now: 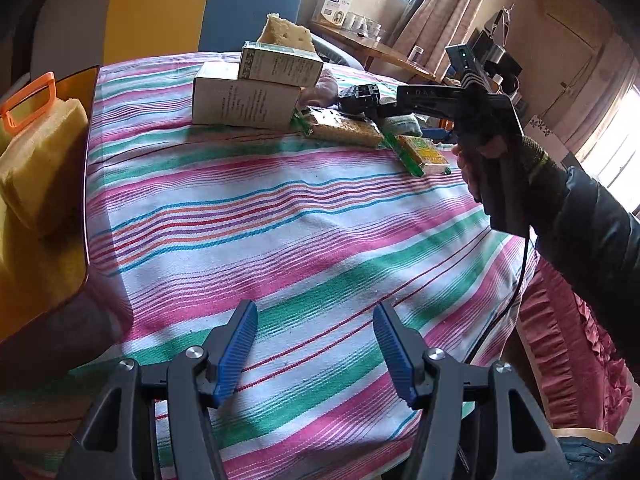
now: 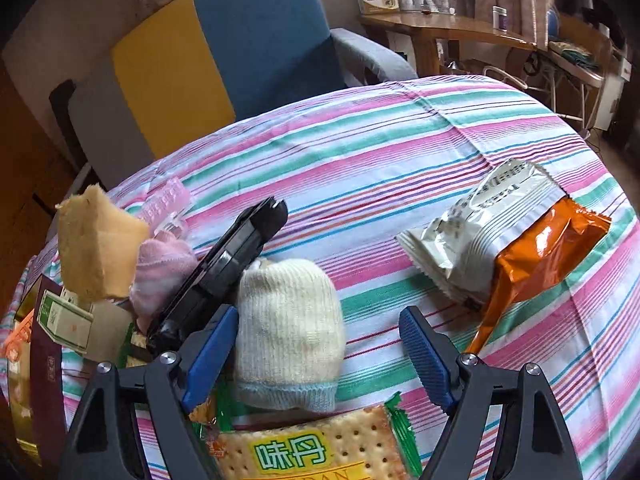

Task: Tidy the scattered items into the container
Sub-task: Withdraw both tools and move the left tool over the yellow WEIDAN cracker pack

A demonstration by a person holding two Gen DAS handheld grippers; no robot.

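Observation:
My left gripper (image 1: 316, 344) is open and empty above the striped tablecloth (image 1: 280, 220). An orange container (image 1: 86, 184) stands at the left with a yellow sponge (image 1: 40, 160) in it. Two stacked boxes (image 1: 256, 88), a cracker pack (image 1: 344, 128) and a small yellow pack (image 1: 424, 152) lie at the far side. My right gripper (image 2: 320, 344) is open, its jaws astride a cream knit hat (image 2: 292, 332) without gripping it. The cracker pack (image 2: 308, 448) lies just below it. A black case (image 2: 224, 268), a sponge (image 2: 96, 240) and a pink cloth (image 2: 160, 268) lie at the left.
Two snack bags, one white (image 2: 480, 236) and one orange (image 2: 540, 248), lie on the cloth at the right. A blue and yellow armchair (image 2: 224, 48) stands behind the table. A wooden side table (image 2: 440, 28) with jars stands at the back right.

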